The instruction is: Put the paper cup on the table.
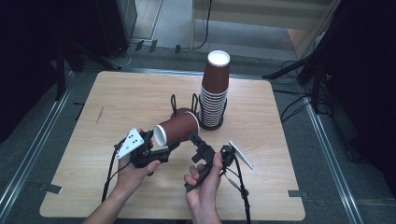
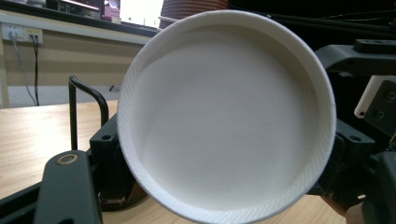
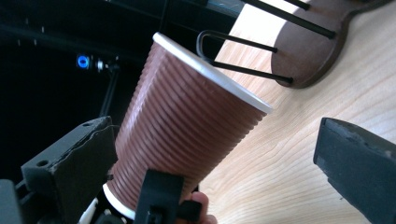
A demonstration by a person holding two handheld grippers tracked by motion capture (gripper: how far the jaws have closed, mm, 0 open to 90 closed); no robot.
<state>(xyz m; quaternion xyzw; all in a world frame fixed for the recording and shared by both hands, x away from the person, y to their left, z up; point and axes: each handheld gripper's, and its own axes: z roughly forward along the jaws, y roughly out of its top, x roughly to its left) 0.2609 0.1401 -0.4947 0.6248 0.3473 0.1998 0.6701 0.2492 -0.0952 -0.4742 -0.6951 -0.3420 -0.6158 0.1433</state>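
While a stack of cups (image 1: pixel 215 88) stands in its wire holder (image 1: pixel 204 122) on the wooden table (image 1: pixel 116 93), a ribbed brown paper cup (image 1: pixel 176 129) lies sideways above it, rim clamped by the left gripper (image 1: pixel 161 148), base beside the right gripper's (image 1: pixel 195 140) wide-open, empty jaws.

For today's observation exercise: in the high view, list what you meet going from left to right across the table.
Left gripper → brown paper cup held on its side → right gripper → upside-down stack of brown cups in the wire rack.
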